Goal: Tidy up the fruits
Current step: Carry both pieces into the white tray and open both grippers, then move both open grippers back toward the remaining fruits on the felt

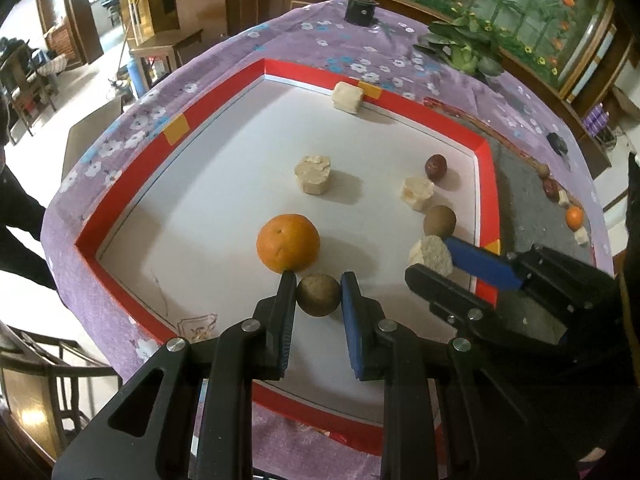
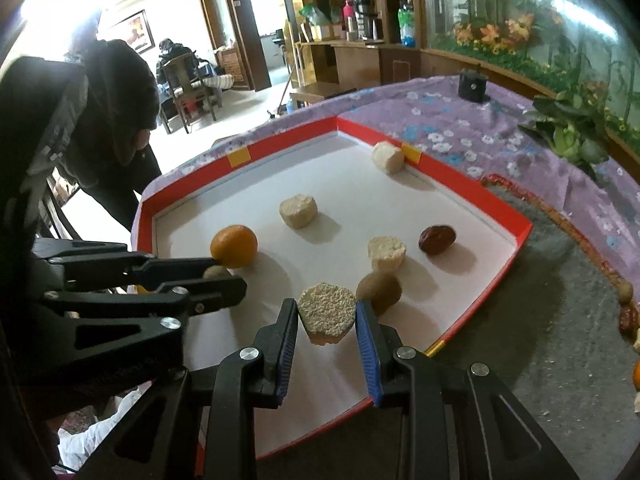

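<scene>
A red-rimmed white tray (image 1: 132,168) holds an orange (image 1: 288,242), a red date (image 1: 435,166), a second brown round fruit (image 1: 439,220) and several beige puffed cakes (image 1: 313,174). My left gripper (image 1: 318,286) is shut on a brown round fruit (image 1: 319,294) just in front of the orange. My right gripper (image 2: 327,310) is shut on a beige puffed cake (image 2: 327,316) near the tray's right edge, beside the second brown fruit (image 2: 380,287). The right gripper also shows in the left wrist view (image 1: 434,254), the left gripper in the right wrist view (image 2: 224,270).
The tray sits on a purple flowered cloth (image 1: 280,40). A grey round mat (image 2: 560,320) to the right has fruits and cakes along its rim (image 1: 574,216). A leafy plant (image 1: 460,46) and a black object (image 1: 360,10) stand at the back. A person (image 2: 116,112) stands left.
</scene>
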